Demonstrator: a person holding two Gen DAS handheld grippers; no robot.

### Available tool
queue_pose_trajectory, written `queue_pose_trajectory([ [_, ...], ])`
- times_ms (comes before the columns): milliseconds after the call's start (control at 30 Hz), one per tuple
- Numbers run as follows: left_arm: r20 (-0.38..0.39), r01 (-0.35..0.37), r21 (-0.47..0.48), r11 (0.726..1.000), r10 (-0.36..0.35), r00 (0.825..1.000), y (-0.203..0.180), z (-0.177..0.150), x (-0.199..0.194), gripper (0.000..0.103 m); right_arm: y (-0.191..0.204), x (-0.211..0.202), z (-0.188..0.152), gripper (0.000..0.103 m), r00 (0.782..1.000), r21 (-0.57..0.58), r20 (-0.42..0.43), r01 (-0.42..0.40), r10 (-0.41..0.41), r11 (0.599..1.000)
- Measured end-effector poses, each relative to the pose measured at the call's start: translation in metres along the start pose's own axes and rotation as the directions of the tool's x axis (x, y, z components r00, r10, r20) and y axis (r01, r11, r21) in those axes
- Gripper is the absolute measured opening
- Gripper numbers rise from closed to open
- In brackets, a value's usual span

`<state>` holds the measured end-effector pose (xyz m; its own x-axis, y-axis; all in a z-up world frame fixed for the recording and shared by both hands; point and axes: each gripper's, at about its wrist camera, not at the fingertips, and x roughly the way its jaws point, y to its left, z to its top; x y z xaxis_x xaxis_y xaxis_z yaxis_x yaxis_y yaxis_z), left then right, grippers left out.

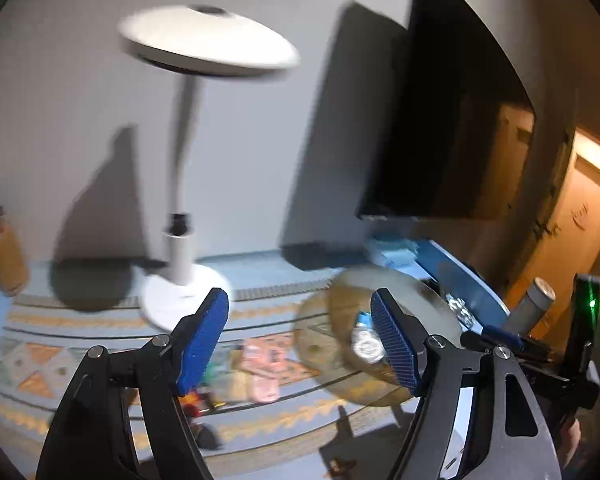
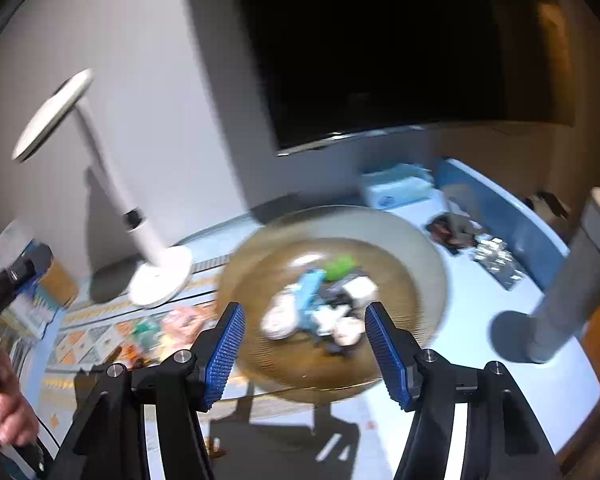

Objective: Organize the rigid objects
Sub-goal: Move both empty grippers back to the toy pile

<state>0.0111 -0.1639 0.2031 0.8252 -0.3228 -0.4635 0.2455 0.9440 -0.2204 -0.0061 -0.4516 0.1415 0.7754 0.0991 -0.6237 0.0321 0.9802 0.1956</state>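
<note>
A round brown woven bowl [image 2: 384, 226] stands on the blue table and holds several small rigid pieces [image 2: 320, 304], blurred: a light blue one, a green one and some white ones. My right gripper [image 2: 304, 316] hovers over the bowl's near side. Its jaws are open and nothing sits between the blue pads [image 2: 226, 352]. In the left wrist view the same bowl [image 1: 332, 316] lies to the right, with the pieces [image 1: 366, 344] behind the right pad. My left gripper [image 1: 300, 304] is open and empty above the patterned mat [image 1: 60, 364].
A white desk lamp [image 1: 184, 280] stands at the back near the wall. A dark screen [image 2: 380, 52] hangs above a blue tissue box [image 2: 396, 188]. Snack packets [image 1: 260, 364] lie on the mat. A grey cylinder [image 2: 576, 284] stands at the right, and foil packets [image 2: 496, 260] lie near the raised blue table edge.
</note>
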Motion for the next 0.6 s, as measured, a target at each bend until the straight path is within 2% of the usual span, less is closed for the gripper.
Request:
queue_pose_trajectory([
  [133, 0.042, -0.074, -0.042, 0.996, 0.076, 0.996, 0.043, -0.007, -0.035, 0.073, 0.039, 0.002, -0.01, 0.062, 0.997, -0.05, -0.021, -0.069, 0.068, 0.996],
  [267, -0.003, -0.13, -0.074, 0.989, 0.13, 0.992, 0.082, -0.026, -0.046, 0.073, 0.078, 0.013, -0.027, 0.062, 0.992, -0.106, -0.065, -0.113, 0.106, 0.988],
  [367, -0.087, -0.145, -0.094, 0.985, 0.137, 0.987, 0.101, -0.05, -0.035, 0.073, 0.101, 0.027, -0.041, 0.062, 0.984, -0.13, -0.118, -0.148, 0.132, 0.981],
  [467, -0.195, -0.144, -0.104, 0.984, 0.122, 0.973, 0.109, -0.083, -0.009, 0.073, 0.116, 0.05, -0.054, 0.062, 0.97, -0.12, -0.183, -0.183, 0.16, 0.976],
  [600, -0.338, -0.125, -0.087, 0.988, 0.088, 0.937, 0.104, -0.126, 0.038, 0.073, 0.122, 0.087, -0.066, 0.062, 0.947, -0.085, -0.275, -0.195, 0.165, 0.977],
])
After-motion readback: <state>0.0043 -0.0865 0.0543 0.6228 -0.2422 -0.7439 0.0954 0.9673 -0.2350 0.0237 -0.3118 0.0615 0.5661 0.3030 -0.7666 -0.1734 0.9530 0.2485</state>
